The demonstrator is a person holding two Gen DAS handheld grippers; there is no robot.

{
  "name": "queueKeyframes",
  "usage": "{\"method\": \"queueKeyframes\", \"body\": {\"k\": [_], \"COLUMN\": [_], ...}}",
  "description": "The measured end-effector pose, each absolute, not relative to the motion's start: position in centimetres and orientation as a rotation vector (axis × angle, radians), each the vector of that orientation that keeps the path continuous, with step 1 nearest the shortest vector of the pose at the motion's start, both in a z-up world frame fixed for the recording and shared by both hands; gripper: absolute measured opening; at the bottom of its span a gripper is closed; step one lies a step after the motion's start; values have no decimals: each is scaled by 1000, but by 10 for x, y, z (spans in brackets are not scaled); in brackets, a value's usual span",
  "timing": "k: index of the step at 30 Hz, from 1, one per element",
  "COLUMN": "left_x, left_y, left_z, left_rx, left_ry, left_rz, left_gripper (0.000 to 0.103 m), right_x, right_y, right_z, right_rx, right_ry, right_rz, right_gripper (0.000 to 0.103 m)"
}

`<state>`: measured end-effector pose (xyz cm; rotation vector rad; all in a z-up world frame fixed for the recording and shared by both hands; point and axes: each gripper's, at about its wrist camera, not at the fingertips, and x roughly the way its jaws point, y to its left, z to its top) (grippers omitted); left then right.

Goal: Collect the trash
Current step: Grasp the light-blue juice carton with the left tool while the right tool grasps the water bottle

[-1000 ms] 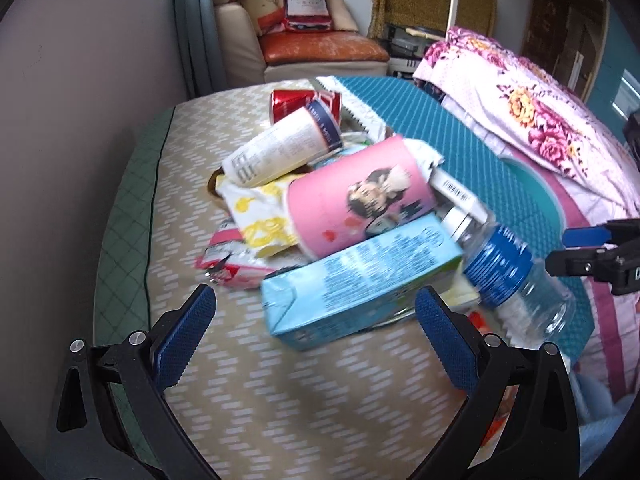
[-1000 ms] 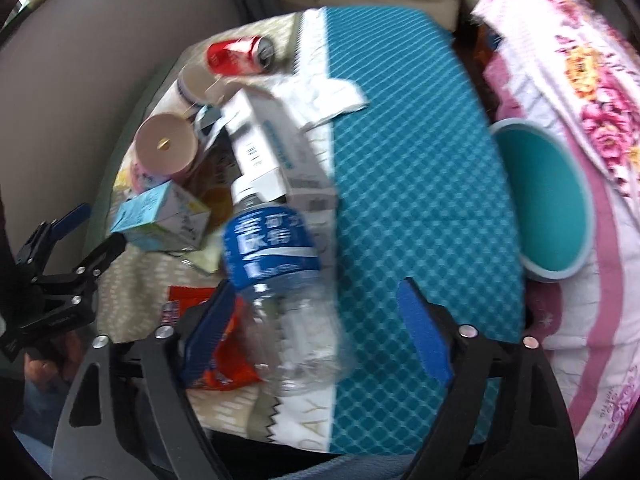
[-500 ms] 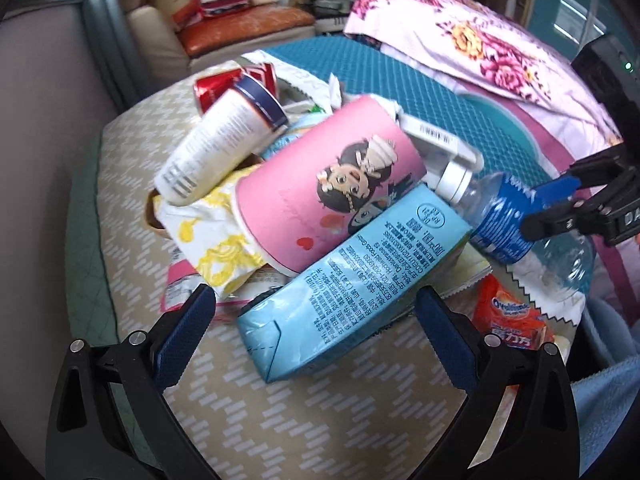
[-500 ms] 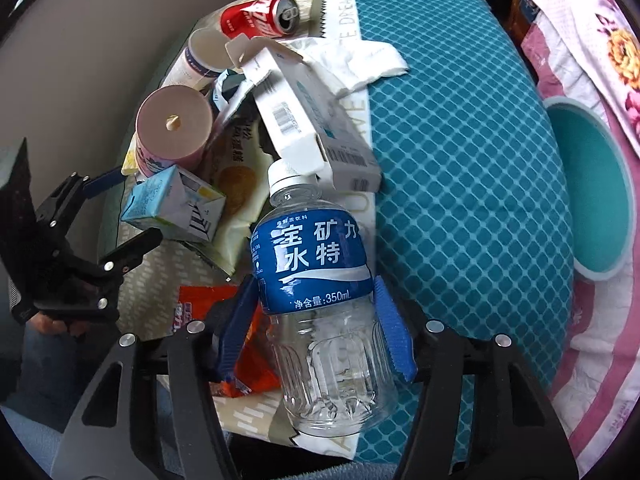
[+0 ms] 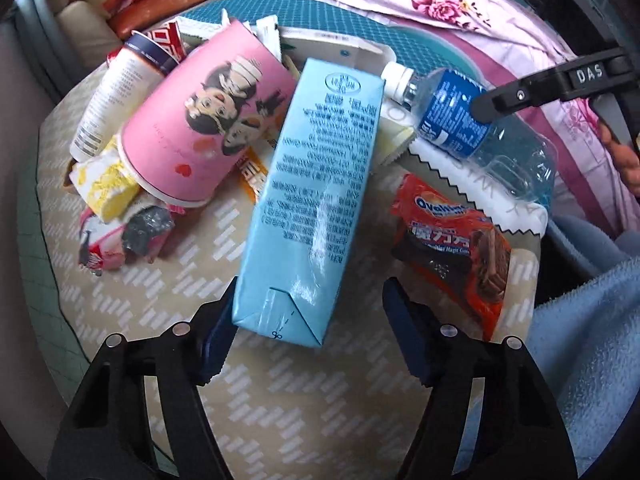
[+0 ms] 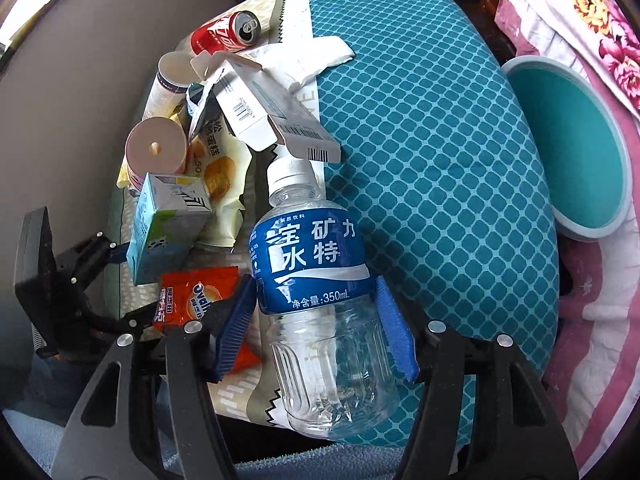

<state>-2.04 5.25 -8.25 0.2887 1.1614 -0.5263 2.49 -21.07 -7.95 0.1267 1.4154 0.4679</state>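
A heap of trash lies on a round table. My right gripper (image 6: pixel 316 332) is shut on a clear plastic bottle (image 6: pixel 320 300) with a blue label, gripping it across the middle; the bottle also shows in the left wrist view (image 5: pixel 476 132). My left gripper (image 5: pixel 308 336) is open around the near end of a light blue drink carton (image 5: pixel 316 196); its left pad touches the carton and the right pad stands apart. The carton also shows in the right wrist view (image 6: pixel 164 224). A pink paper cup (image 5: pixel 208 120) lies beside the carton.
An orange snack wrapper (image 5: pixel 452 240), a red can (image 6: pixel 224 34), a white tube (image 5: pixel 116 96), a white flattened box (image 6: pixel 264 116) and small wrappers (image 5: pixel 116 220) lie in the heap. A teal bin (image 6: pixel 576 152) stands right of the table. A flowered bed cover (image 5: pixel 440 0) lies behind.
My right gripper closed onto the bottle. My left gripper moved forward over the carton's end and its jaws narrowed around it.
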Motion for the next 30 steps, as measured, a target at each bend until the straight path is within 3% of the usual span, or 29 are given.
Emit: {"method": "queueKeyframes", "body": {"k": [6, 16, 18, 19, 20, 30], "left_x": [-1, 21, 24, 26, 26, 17], "left_y": [66, 41, 46, 49, 53, 39], "left_z": [-63, -96, -98, -97, -96, -88], "left_rx": [261, 268, 203, 172, 149, 197], "left_ry": [1131, 1258, 1284, 1300, 1317, 1312], "left_rz": [-469, -415, -385, -362, -341, -261], "left_gripper": [71, 71, 66, 56, 53, 50], "right_x": [27, 28, 29, 29, 30, 32], "right_y": [-213, -206, -204, -203, -201, -183], "right_z": [-82, -90, -91, -92, -93, -110], "right_rx": [152, 152, 140, 129, 115, 107], "right_ry": [1421, 1446, 1449, 1449, 1447, 1473], "right_rz": [473, 485, 488, 488, 488, 545], "right_gripper": [60, 66, 68, 71, 72, 73]}}
